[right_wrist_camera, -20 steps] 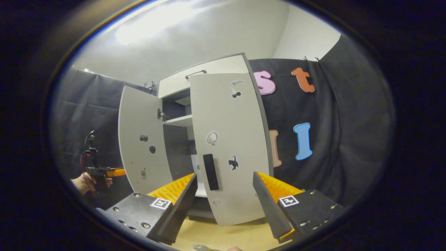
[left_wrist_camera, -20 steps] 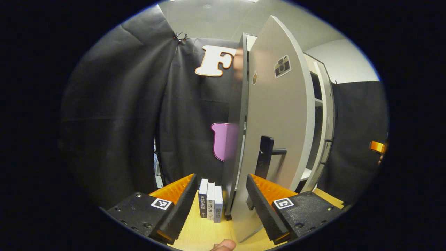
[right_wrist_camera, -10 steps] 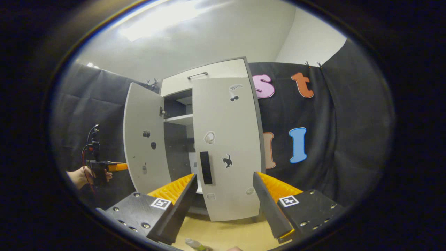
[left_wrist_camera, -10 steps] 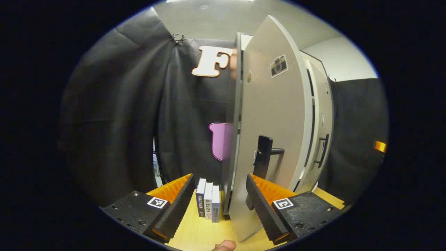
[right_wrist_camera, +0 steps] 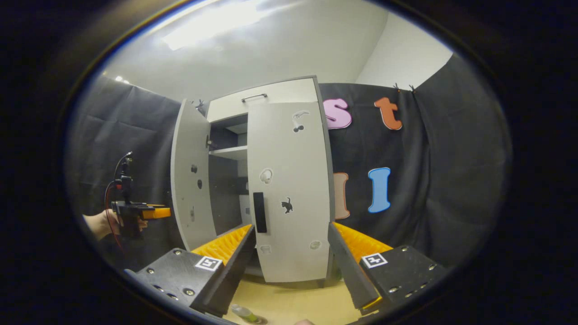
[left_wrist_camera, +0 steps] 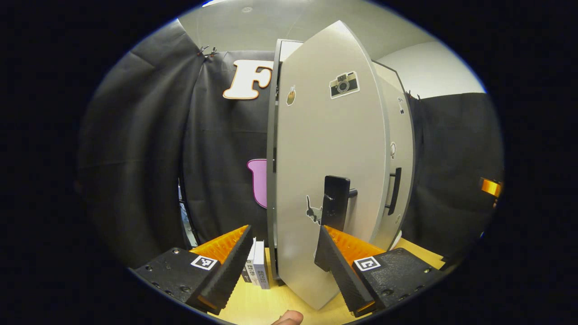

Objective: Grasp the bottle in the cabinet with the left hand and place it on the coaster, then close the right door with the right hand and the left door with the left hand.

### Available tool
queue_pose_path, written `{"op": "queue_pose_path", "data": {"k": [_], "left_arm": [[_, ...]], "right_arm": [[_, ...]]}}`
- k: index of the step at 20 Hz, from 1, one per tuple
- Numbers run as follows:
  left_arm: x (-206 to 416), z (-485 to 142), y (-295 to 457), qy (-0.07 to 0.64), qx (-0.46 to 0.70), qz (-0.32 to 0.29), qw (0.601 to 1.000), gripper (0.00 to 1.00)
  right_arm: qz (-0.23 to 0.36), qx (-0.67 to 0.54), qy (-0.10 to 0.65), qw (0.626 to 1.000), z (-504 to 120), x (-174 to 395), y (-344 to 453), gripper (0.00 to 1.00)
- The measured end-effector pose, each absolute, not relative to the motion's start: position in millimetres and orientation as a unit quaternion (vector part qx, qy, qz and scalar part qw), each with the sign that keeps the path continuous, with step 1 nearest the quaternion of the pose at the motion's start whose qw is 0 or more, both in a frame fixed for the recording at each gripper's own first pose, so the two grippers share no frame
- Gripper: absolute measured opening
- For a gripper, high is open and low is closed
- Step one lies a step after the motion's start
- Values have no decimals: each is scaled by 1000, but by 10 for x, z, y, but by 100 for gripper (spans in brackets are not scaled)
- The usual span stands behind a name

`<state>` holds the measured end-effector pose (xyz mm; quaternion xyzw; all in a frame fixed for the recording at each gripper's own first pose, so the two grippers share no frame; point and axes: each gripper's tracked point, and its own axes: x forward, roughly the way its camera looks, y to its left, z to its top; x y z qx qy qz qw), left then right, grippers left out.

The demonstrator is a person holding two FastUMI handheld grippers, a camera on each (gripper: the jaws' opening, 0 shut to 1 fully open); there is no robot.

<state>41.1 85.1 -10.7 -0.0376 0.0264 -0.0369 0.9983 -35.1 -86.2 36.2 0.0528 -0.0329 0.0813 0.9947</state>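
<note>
Doors differ: right door point(right_wrist_camera: 289, 189) now shut, left door point(left_wrist_camera: 329, 171) narrower; both hand-held grippers released.

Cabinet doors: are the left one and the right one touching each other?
Apart. The right gripper view shows the left door standing open, with a shelf and dark interior visible between it and the right door.

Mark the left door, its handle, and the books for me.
left door point(left_wrist_camera: 329, 149), left gripper view, bare middle of its front panel
handle point(left_wrist_camera: 335, 203), left gripper view, the dark upright grip
books point(left_wrist_camera: 257, 268), left gripper view, spines standing beside the cabinet
</note>
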Motion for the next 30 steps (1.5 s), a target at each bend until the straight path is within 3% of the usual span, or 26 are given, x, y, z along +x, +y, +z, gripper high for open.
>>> {"op": "queue_pose_path", "data": {"k": [8,10,15,19,23,24,25,26,30], "left_arm": [[495,-130,798,27,-39,-19,999,95],[529,-138,760,27,-35,-19,999,94],[612,-191,574,33,-28,-26,999,94],[620,-282,383,41,-21,-28,999,95],[428,-314,208,42,-24,-19,999,95],[356,-314,190,40,-29,-16,999,91],[284,-318,162,39,-38,-14,998,91],[195,-315,149,38,-47,-10,998,95],[-205,-308,138,33,-69,10,997,95]], "right_arm": [[75,61,-33,995,351,-424,-870,92],[75,70,-36,994,400,-416,-822,97],[56,80,-44,994,430,-446,-744,92],[40,70,-49,995,332,-615,-648,96],[65,50,-49,995,245,-818,-465,93],[67,45,-48,996,241,-866,-467,96],[69,42,-48,996,240,-899,-462,93],[70,41,-46,996,240,-921,-466,97],[72,46,-50,995,256,-960,-434,96]]}}
